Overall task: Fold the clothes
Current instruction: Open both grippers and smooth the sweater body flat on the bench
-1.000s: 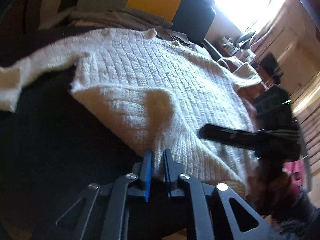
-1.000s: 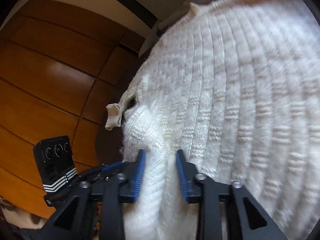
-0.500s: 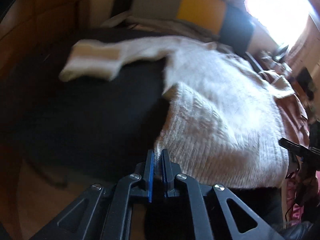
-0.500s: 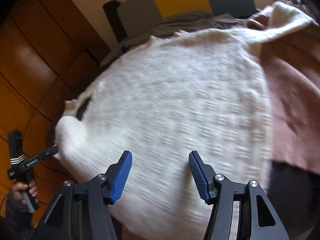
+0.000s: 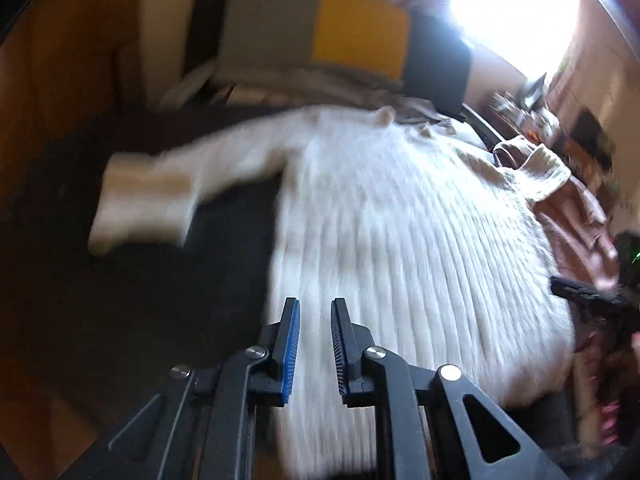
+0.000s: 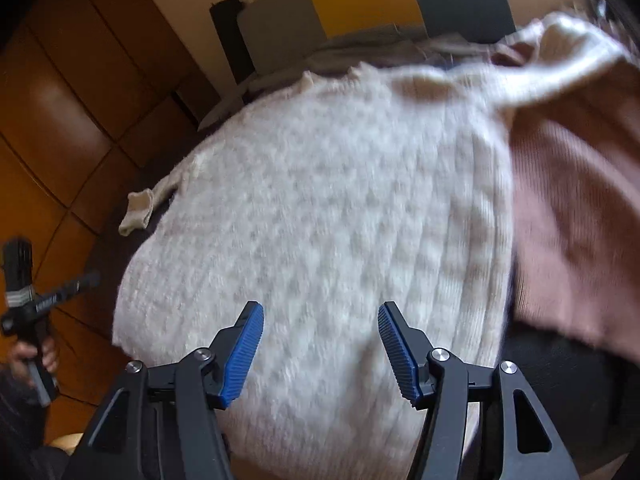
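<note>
A cream cable-knit sweater (image 5: 412,248) lies spread flat on a dark bed cover (image 5: 132,300), filling the middle of both wrist views. In the left wrist view, one sleeve (image 5: 160,196) stretches out to the left over the dark cover, its cuff at the far left end. The other sleeve (image 6: 560,56) reaches to the far right and lies over a dusty pink garment (image 6: 576,208) that sits beside the sweater's right edge.

The left tongs (image 5: 314,344) hover over the near left corner of the sweater with a narrow gap between the blue-lined jaws; they are released and grip nothing. The right tongs (image 6: 320,344) are spread wide above the near hem of the sweater, also released, with knit fabric showing between the jaws but not pinched.

Beyond the sweater, at the far side of the bed, stands a cushion (image 5: 320,36) in grey, yellow and black blocks, with grey cloth (image 5: 304,80) crumpled in front of it. Wooden panelling (image 6: 72,128) lines the left side of the room, and a bright window (image 5: 516,8) glares at the far right. Both views are somewhat blurred.
</note>
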The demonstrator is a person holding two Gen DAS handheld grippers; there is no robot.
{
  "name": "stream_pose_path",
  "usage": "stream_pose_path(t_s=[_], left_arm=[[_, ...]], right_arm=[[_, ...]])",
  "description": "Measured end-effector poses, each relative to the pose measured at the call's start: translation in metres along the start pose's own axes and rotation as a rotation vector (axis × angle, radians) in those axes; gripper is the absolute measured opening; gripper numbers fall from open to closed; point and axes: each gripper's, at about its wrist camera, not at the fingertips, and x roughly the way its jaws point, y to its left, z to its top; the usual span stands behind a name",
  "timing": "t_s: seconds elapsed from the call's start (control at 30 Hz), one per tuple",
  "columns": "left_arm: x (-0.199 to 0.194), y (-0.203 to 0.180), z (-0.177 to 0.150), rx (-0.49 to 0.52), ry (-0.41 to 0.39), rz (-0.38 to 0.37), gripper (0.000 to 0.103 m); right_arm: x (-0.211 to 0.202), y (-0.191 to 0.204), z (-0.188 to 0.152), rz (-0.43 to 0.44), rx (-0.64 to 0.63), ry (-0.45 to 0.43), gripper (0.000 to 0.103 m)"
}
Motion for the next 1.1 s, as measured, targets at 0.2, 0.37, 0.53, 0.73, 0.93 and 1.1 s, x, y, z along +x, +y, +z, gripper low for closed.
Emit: stream_pose_path(t_s=[0.2,0.37,0.53,0.73,0.93,1.1], left_arm=[[0.068,-0.011,0.077,0.058,-0.022,0.034,0.015],[0.115,-0.019,0.135,0.129,-0.037,0.111,0.015],[0.167,-0.007,0.166,0.114,-0.002,0.191,0.016],[0.198,0.025,0.142,0.057,0.061,0.252,0.022],[0.183,0.047,0.122,0.011,0.055,0.288,0.023],[0.174,0.067,0.113,-0.038,0.051,0.303,0.024]], right_arm=[[0.013,0.015,0.056,-0.053,-0.039,-0.078,0.067],[0.050,0.017,0.101,-0.123,-0.080,-0.085,0.067],[0.094,-0.003,0.149,-0.194,-0.064,-0.092,0.067],[0.148,-0.031,0.171,-0.249,-0.027,-0.023,0.073],[0.168,-0.012,0.176,-0.259,-0.096,-0.004,0.096],[0.181,0.010,0.175,-0.246,-0.138,0.009,0.100]])
